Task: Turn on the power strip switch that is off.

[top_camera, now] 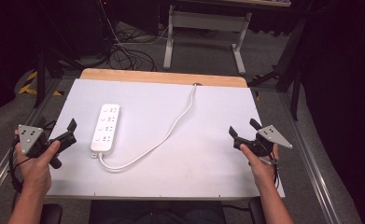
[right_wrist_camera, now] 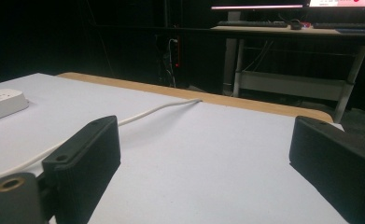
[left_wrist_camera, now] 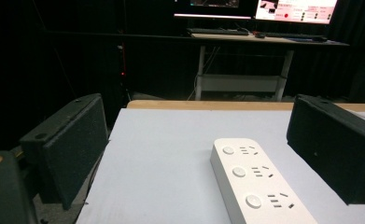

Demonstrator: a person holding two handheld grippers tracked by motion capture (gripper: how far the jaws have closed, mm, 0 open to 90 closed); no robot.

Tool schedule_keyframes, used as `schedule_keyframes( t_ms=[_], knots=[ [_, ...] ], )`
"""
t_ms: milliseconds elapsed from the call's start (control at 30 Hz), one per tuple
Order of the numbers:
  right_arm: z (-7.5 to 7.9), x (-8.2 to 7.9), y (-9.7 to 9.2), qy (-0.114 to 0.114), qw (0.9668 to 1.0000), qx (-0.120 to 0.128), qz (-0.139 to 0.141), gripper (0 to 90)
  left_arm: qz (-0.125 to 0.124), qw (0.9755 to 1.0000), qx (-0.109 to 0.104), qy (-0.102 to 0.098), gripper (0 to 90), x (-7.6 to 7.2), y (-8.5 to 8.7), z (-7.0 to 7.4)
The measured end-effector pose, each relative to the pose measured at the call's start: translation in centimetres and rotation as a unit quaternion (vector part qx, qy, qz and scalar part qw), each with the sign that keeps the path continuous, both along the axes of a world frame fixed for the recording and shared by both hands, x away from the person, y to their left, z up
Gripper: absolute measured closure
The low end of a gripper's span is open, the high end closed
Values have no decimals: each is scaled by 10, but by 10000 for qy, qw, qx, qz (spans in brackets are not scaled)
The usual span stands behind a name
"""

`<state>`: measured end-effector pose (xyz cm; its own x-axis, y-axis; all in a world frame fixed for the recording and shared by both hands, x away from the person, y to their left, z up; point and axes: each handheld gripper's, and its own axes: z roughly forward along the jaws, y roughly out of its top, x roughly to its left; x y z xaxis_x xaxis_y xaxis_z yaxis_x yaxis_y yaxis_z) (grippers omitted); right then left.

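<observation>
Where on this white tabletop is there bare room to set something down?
Bare: the wide stretch between the cable and the right gripper, and the near edge below the cable's loop. Crowded: the left side, around the power strip beside the left gripper.

White sheet (top_camera: pixel 208 158) covers tabletop; wood strip (top_camera: pixel 164 77) bare at far edge. Beyond: desk frame (top_camera: pixel 203 28), floor cables (top_camera: pixel 124 51), monitors (left_wrist_camera: pixel 294 8).

High view looks down; gripper views, low, share the power strip (top_camera: pixel 105 129).
</observation>
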<state>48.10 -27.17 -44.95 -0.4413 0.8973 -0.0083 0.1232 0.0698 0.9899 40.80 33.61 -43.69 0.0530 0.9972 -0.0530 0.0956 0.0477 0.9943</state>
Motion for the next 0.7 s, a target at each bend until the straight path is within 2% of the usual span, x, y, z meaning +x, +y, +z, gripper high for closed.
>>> schedule_keyframes(
  t_ms=[167, 300, 467, 533, 700],
  knots=[
    [0, -2, -2, -21, 10000, 39, -40, 99, 43, 10000, 17, -14, 92, 2, -2, 1],
    [0, -3, -3, -20, 10000, 46, -65, 101, 56, 10000, -12, 10, 160, 3, -2, 2],
    [0, -4, -5, -42, 9999, 48, -83, 104, 104, 9999, -43, 117, 268, 5, -1, 2],
    [0, -5, -5, -31, 9999, 74, -94, 105, 122, 9998, -53, 115, 287, 5, 0, 2],
    [0, -5, -7, -31, 9999, 86, -117, 109, 205, 9997, -81, 101, 419, 5, 1, 2]
  ],
)
